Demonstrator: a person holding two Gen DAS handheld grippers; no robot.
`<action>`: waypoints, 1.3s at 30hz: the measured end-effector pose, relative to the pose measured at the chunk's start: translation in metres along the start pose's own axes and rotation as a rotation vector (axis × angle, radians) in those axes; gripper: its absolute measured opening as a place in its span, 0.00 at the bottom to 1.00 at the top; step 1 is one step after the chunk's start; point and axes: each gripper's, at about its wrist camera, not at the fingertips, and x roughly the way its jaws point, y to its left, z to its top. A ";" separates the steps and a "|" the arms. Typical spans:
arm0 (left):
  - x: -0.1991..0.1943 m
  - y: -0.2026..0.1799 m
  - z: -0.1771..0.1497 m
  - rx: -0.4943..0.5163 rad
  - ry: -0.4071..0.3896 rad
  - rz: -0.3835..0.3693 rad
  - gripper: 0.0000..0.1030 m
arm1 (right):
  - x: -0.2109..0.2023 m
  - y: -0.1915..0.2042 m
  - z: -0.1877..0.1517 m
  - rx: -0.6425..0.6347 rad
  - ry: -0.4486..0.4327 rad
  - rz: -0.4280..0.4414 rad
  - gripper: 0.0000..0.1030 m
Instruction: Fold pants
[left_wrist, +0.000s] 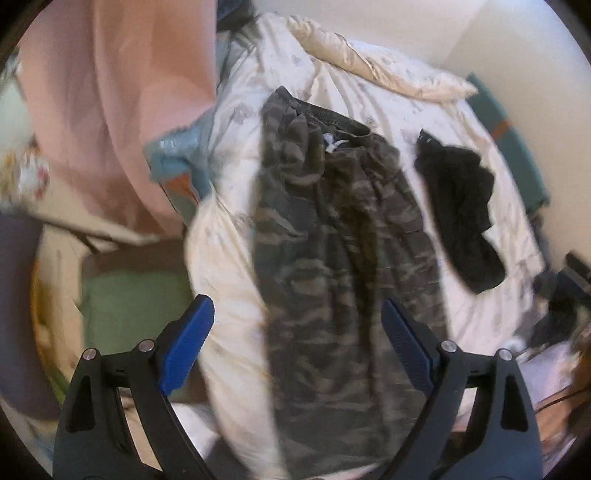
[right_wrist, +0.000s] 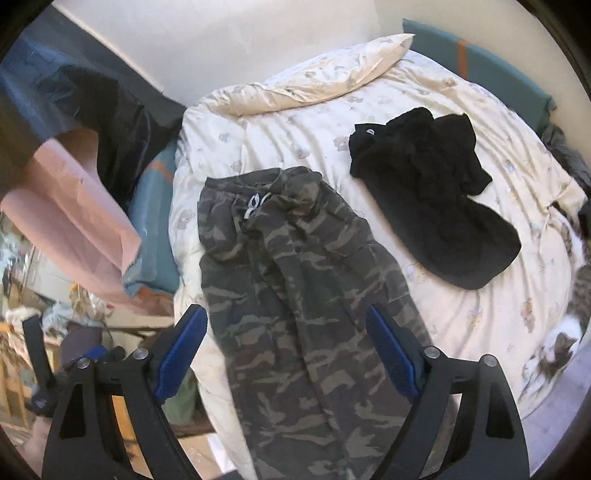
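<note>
Camouflage pants (left_wrist: 332, 240) (right_wrist: 291, 273) lie lengthwise on a bed with a cream printed duvet (left_wrist: 369, 88) (right_wrist: 295, 122), waistband and white drawstring at the far end, legs running toward me. My left gripper (left_wrist: 297, 317) hovers above the legs, open, nothing between its blue pads. In the right wrist view my right gripper (right_wrist: 286, 325) also hangs open above the pants' legs, holding nothing.
A black garment (left_wrist: 461, 218) (right_wrist: 436, 199) lies crumpled on the duvet right of the pants. A pillow (right_wrist: 325, 81) rests at the far end. A pink cloth (left_wrist: 110, 110) (right_wrist: 74, 206) hangs on the left. A tabby cat (right_wrist: 561, 339) lies at the bed's right edge.
</note>
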 end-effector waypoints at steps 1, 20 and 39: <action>-0.003 -0.007 -0.008 -0.002 -0.020 0.021 0.87 | -0.002 -0.002 -0.002 -0.021 -0.008 0.008 0.87; -0.050 -0.094 -0.140 -0.101 -0.069 0.228 0.87 | -0.001 -0.102 -0.066 -0.106 0.031 0.255 0.87; -0.089 -0.096 -0.149 -0.067 -0.078 0.457 0.87 | -0.019 -0.161 -0.113 -0.041 0.083 0.320 0.87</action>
